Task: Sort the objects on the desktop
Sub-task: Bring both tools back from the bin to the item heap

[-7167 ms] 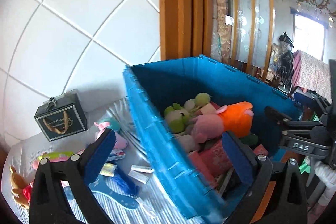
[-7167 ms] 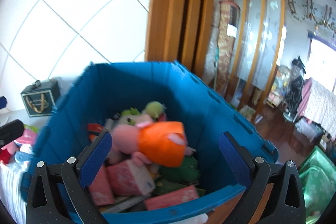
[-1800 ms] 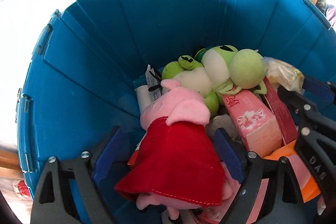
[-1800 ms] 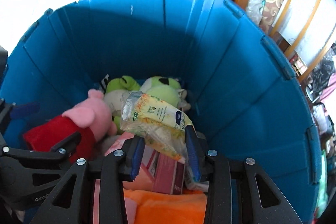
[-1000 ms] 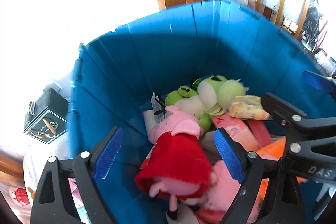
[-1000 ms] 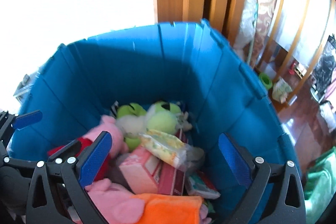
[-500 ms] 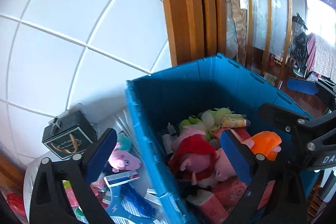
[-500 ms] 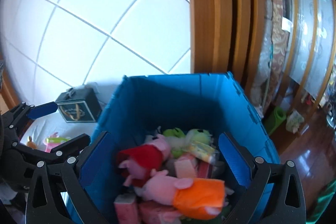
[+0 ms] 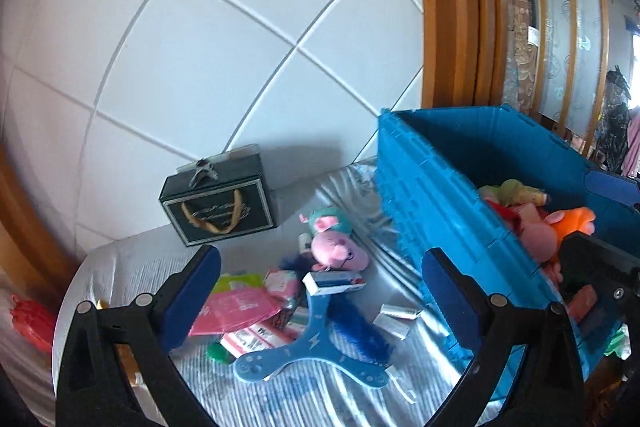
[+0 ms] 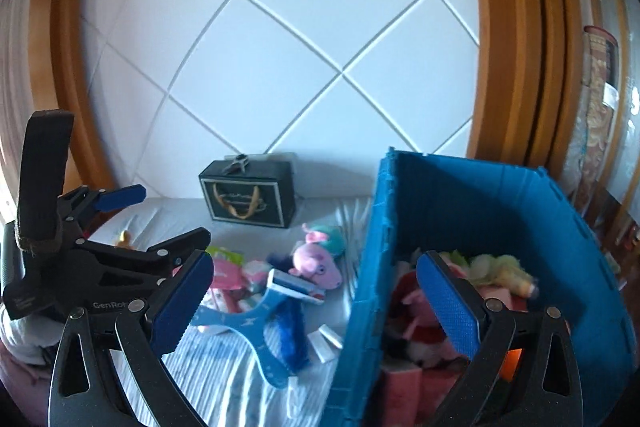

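Clutter on the striped cloth (image 9: 256, 391) shows best in my L wrist view: pig plush (image 9: 334, 247), small carton (image 9: 334, 283), pink packets (image 9: 236, 311), blue boomerang (image 9: 308, 351), all left of the blue crate (image 9: 436, 227). Black gift box (image 9: 218, 203) sits at the back against the white tiled wall (image 9: 224, 47). Crate here shows an orange plush (image 9: 572, 219) on top. My L tongs (image 9: 320, 287) gape wide, nothing between the pads, touching nothing.

R wrist view looks deeper into the crate (image 10: 520, 211): green plush (image 10: 500, 267), pink boxes at the bottom. It also catches my L tongs (image 10: 156, 217) from the side, over the cloth's left part. R tongs (image 10: 316, 303) wide open too, empty, straddling the crate's near wall. Pig plush (image 10: 316, 263) and boomerang (image 10: 256, 319) lie just left of the crate. Wood frames (image 10: 520, 39) flank the wall.
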### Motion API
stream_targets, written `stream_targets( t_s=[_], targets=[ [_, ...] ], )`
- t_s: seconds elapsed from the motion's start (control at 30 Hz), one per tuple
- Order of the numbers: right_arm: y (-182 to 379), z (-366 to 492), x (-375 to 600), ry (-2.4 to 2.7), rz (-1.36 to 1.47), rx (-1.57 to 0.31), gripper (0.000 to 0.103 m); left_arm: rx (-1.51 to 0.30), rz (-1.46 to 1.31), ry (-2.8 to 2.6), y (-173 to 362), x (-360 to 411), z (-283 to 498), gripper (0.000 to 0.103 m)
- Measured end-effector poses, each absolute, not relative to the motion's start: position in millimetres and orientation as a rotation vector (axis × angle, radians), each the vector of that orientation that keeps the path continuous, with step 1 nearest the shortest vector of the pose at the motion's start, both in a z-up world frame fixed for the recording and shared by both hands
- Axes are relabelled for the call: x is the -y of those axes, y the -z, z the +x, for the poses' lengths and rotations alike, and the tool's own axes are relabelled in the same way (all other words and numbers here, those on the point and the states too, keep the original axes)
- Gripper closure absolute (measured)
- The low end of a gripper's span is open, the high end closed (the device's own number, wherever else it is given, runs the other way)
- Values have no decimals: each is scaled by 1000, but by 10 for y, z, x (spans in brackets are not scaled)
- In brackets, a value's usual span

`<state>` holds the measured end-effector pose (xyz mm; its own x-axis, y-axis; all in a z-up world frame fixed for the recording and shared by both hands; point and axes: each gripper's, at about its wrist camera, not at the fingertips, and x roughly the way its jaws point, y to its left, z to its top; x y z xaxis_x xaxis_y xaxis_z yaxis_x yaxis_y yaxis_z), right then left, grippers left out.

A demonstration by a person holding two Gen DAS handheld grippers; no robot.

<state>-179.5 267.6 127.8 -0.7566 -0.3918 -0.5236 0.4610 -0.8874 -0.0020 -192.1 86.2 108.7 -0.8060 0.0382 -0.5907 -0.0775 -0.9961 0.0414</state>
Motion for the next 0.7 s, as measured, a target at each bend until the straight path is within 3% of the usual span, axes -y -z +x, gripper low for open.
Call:
stream_targets(
  t_s=[0.43,0.7],
  targets=[
    [-242,-1786,-1683,2425,932,-199,0,130,-1417,-2996,255,846,-1768,1],
    [406,-2141,-1517,2422,1092,-221,0,183,-1681,-2927,1159,1093,-1909,1]
  ],
)
